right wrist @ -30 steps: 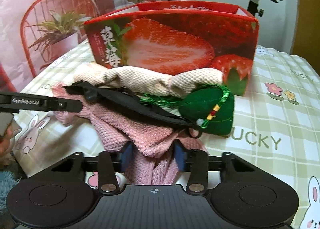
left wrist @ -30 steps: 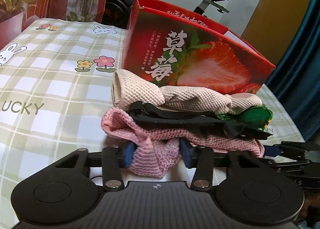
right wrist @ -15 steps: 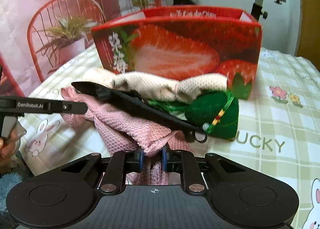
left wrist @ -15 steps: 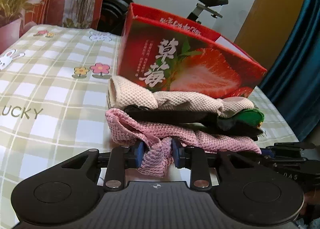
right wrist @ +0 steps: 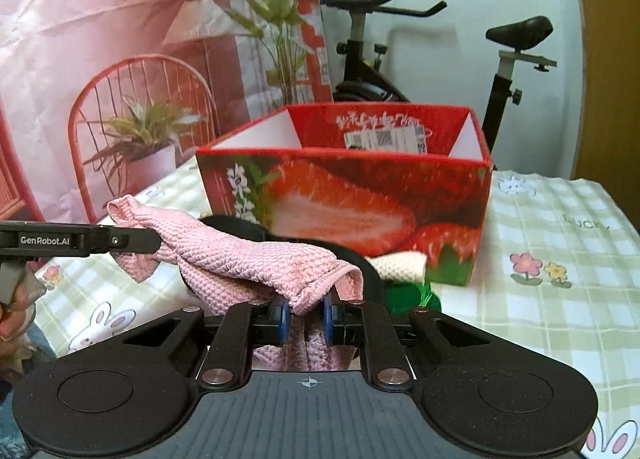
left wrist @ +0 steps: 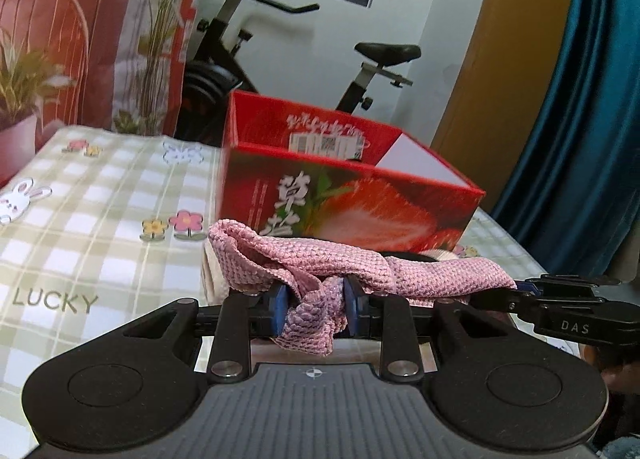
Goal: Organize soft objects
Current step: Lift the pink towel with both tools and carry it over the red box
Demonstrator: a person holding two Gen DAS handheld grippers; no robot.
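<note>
Both the left gripper (left wrist: 314,309) and right gripper (right wrist: 306,317) are clenched on the pink cloth (left wrist: 340,267). Risk: the sagging middle could snag the strawberry box (right wrist: 360,195) rim.

Both tongs (left wrist: 314,309) (right wrist: 306,317) closed onto pink cloth (left wrist: 360,271) — lifted off the pile, stretched between them

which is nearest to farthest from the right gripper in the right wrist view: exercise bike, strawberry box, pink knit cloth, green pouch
1. pink knit cloth, pinched in the right gripper.
2. green pouch, just beyond, slightly right, on the table.
3. strawberry box, behind the pouch, centre.
4. exercise bike, off the table, at the back wall.
</note>
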